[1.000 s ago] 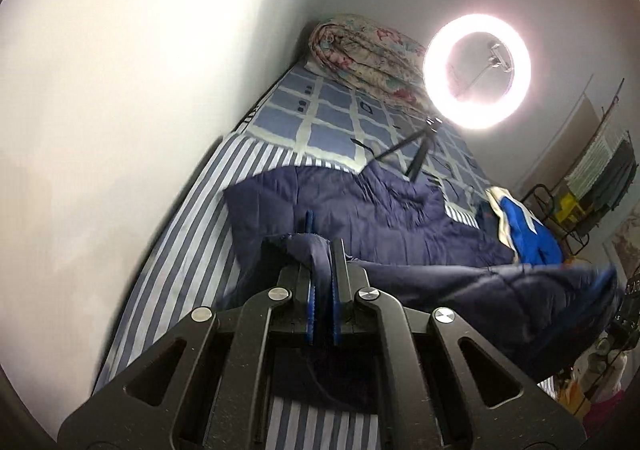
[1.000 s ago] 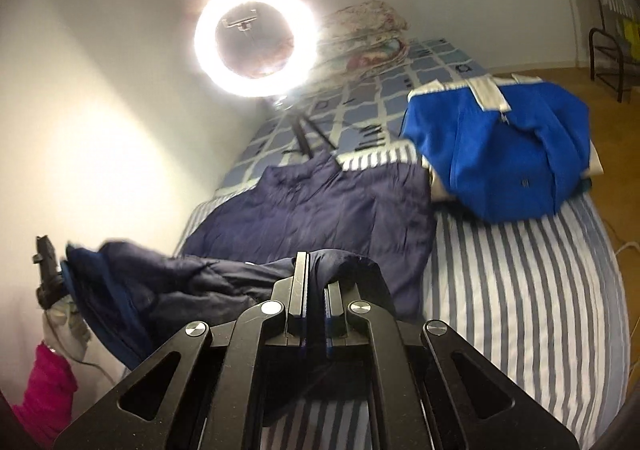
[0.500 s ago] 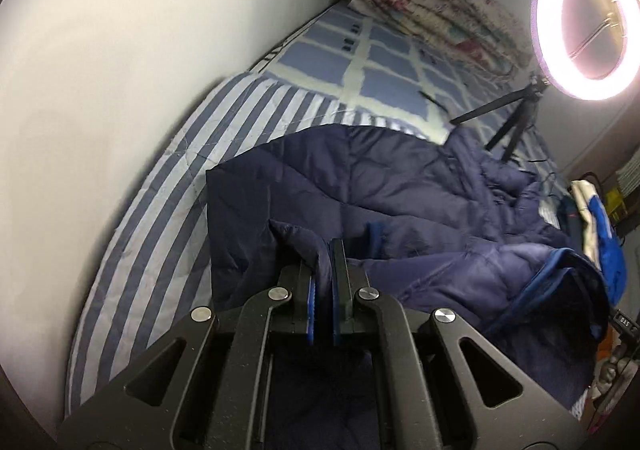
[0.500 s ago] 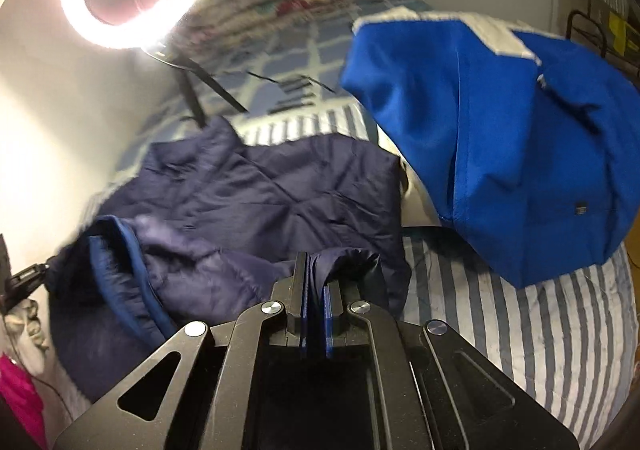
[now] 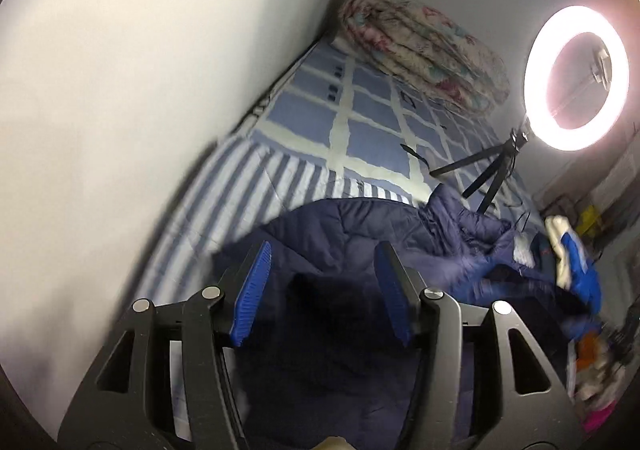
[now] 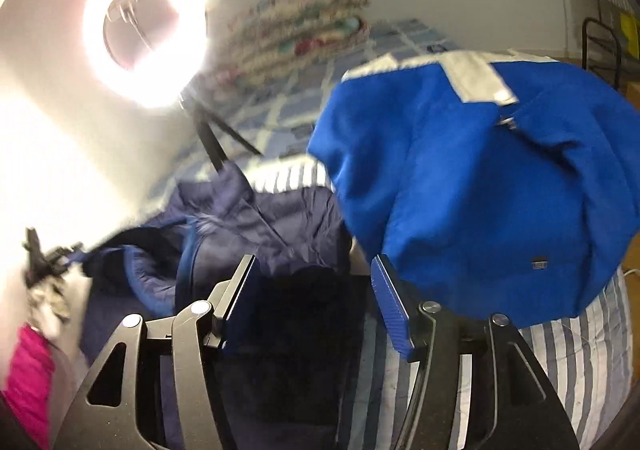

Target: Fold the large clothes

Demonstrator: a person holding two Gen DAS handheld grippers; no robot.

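Note:
A dark navy quilted jacket [image 5: 352,234] lies folded over on the striped bed [image 5: 240,186]. My left gripper [image 5: 322,250] hovers just over its near edge, jaws opening, blue pads clear of the cloth that lies between and below them. In the right wrist view the same jacket [image 6: 256,222] shows its lighter lining at left. My right gripper [image 6: 314,264] is over its other near corner, jaws also opening, with the dark fabric loose between the pads.
A bright blue garment [image 6: 480,186] with white trim lies on the bed right of the jacket. A ring light [image 5: 576,78] on a tripod stands on the checked sheet. A rolled floral quilt [image 5: 420,46] sits at the head. A wall runs along the left.
Both grippers carried the jacket's edge forward and down over its body, then went from shut on the fabric to open, letting it go.

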